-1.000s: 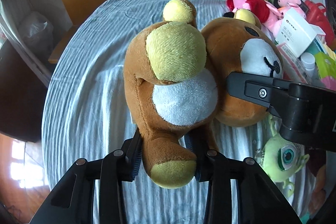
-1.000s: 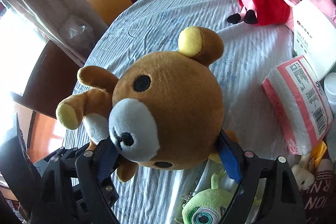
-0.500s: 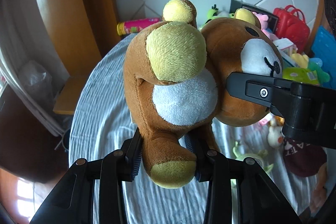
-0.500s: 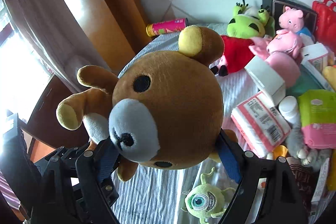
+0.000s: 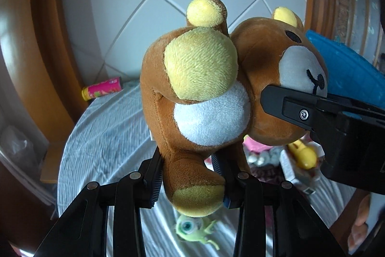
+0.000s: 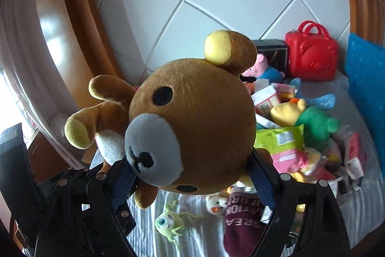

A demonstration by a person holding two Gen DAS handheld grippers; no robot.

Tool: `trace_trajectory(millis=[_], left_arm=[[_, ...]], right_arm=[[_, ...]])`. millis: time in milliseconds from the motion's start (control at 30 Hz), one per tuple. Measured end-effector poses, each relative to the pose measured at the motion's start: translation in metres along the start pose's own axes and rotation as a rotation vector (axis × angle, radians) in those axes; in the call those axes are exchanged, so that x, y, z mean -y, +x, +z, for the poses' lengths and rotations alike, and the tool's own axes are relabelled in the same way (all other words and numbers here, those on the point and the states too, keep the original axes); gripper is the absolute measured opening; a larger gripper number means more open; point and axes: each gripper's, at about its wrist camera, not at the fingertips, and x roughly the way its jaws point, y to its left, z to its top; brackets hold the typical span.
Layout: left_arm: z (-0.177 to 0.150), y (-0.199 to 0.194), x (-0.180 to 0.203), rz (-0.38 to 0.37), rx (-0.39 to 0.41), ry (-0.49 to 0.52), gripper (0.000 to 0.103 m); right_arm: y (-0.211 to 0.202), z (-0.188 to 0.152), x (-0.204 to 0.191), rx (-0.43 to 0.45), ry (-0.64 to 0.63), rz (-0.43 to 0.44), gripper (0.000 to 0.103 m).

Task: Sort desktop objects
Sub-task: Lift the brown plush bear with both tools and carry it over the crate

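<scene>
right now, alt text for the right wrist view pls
A brown plush bear with yellow ears fills the view, its round head clamped between the right gripper's jaws. Below lies a striped cloth with a green one-eyed plush toy.

Left gripper (image 5: pixel 190 181), black two-finger with ribbed blue pads, clamped on one leg of the brown plush teddy bear (image 5: pixel 216 98), held up off the surface. Right gripper (image 6: pixel 192 181), same black build, jaws wide, pressed on both sides of the bear's head, angled downward.
</scene>
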Motion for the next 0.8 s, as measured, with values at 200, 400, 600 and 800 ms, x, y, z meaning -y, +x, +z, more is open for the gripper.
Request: trace_trajectory(millis=[200,400,600,800], left_arm=[[0.037,-0.016,0.109,-0.032,0.062,0.019,0.037],[0.064,-0.036,0.227,-0.068,0.091,0.049,0.037],[0.095,-0.055,0.331,-0.124,0.125,0.116,0.037],[0.13,-0.061,0.416,-0.197,0.157,0.183,0.038]], right_arm=[[-0.066,0.02,0.092,0.064,-0.011,-0.051,0.085],[-0.13,0.027,0.195,0.1,0.002,-0.085,0.085],[-0.193,0.035,0.286,0.152,0.051,-0.14,0.085],[-0.244,0.05,0.368,0.214,0.093,-0.216,0.085]])
